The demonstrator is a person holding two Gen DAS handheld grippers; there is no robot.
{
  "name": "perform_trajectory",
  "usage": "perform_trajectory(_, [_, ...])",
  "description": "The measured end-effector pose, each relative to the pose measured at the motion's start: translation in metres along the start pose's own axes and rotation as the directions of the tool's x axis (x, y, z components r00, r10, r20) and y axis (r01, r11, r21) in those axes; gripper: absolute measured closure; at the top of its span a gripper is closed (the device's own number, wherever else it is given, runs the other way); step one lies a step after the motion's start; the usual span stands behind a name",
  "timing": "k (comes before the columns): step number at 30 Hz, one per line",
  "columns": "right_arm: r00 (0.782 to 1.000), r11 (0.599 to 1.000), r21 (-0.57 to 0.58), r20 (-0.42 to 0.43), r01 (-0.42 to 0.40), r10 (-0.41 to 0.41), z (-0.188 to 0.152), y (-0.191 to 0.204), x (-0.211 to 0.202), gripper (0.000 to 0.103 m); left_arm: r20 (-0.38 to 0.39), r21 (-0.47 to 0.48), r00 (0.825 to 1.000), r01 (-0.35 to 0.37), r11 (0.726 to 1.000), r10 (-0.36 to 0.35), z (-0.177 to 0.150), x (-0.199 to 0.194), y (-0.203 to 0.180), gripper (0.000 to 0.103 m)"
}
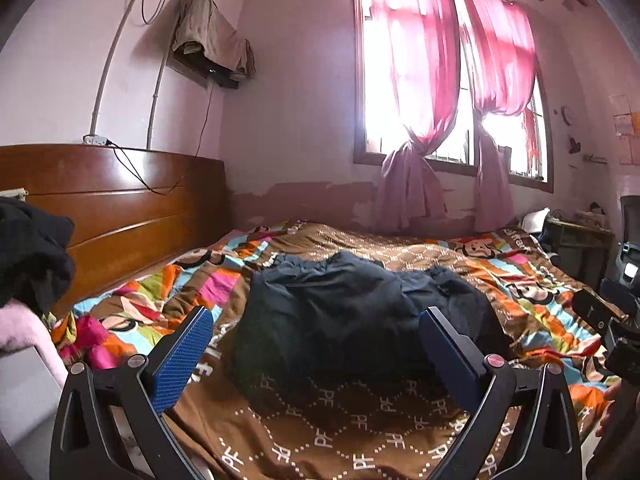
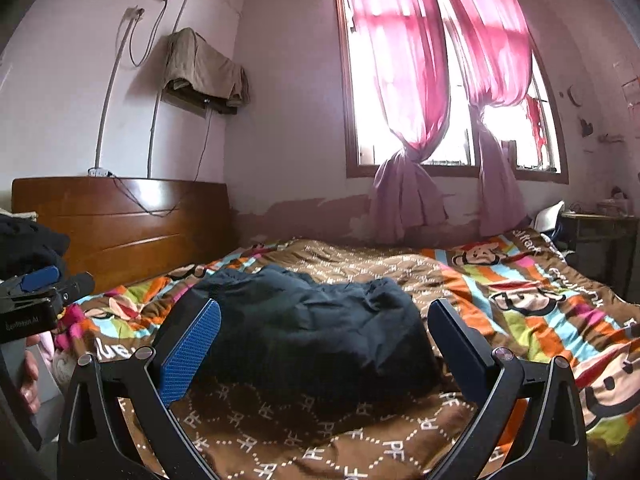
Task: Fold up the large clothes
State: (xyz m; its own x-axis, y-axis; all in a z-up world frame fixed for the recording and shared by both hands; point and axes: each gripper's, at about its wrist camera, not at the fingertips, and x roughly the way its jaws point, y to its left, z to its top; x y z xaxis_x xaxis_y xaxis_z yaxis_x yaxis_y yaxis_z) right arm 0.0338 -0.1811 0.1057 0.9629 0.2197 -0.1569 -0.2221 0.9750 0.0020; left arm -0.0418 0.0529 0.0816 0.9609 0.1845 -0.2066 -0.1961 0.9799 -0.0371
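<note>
Nearest the lens, left gripper (image 1: 316, 322) of black plastic with blue textured pads, jaws spread wide and holding nothing, poised above the bed's near edge. Likewise the right gripper (image 2: 324, 316), same black frame and blue pads, jaws fully apart, empty, raised over the bedding. At the left margin of the right wrist view, the left gripper's body seen side-on, with fingers of a person's hand (image 2: 30, 376) wrapped round its grey handle; at the right margin of the left wrist view, the other gripper's black housing.

Just beyond the fingertips, a large dark navy garment (image 1: 352, 316), rumpled and heaped in a rounded mound, lying mid-bed on a brown quilt (image 2: 360, 440) printed with white "PF" lettering and bordered by bright stripes and cartoon monkey faces. Neither gripper touching the garment.

To the left, a pile of black clothing (image 1: 32, 252) over something pink, beside a glossy brown wooden headboard (image 1: 120, 200) trailing a black cable.

Farther back, pale pink wall with peeling paint, a khaki cloth (image 1: 208, 36) draped over a wall-mounted shelf, and knotted pink curtains (image 1: 416, 80) against a sunlit, barred window (image 2: 460, 136). Cluttered dark desk (image 1: 580, 240) at far right.
</note>
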Motion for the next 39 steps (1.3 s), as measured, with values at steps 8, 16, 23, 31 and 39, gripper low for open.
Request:
perform_trajectory(8, [0.998, 0.999, -0.011, -0.060, -0.033, 0.032, -0.023, 0.007, 0.005, 0.001, -0.050, -0.001, 0.999, 0.018, 1.000, -0.018, -0.021, 0.003, -0.001, 0.000])
perform_trajectory(16, [0.994, 0.999, 0.007, -0.107, -0.038, 0.038, -0.039, 0.004, 0.013, 0.001, -0.108, 0.000, 0.994, 0.019, 1.000, -0.019, -0.038, 0.010, 0.002, 0.000])
perform_trajectory(23, [0.991, 0.999, 0.021, -0.128, -0.026, 0.029, -0.045, 0.003, 0.017, 0.001, -0.126, 0.008, 0.992, 0.018, 1.000, -0.017, -0.042, 0.012, 0.002, 0.000])
perform_trajectory(31, [0.991, 0.999, 0.023, -0.133, -0.025, 0.027, -0.047, 0.005, 0.018, 0.001, -0.133, 0.015, 0.991, 0.018, 1.000, -0.016, -0.044, 0.012, 0.002, 0.000])
perform_trajectory(39, [0.991, 0.999, 0.024, -0.135, -0.024, 0.027, -0.048, 0.005, 0.018, 0.001, -0.133, 0.014, 0.991, 0.019, 1.000, -0.017, -0.043, 0.012, 0.002, 0.000])
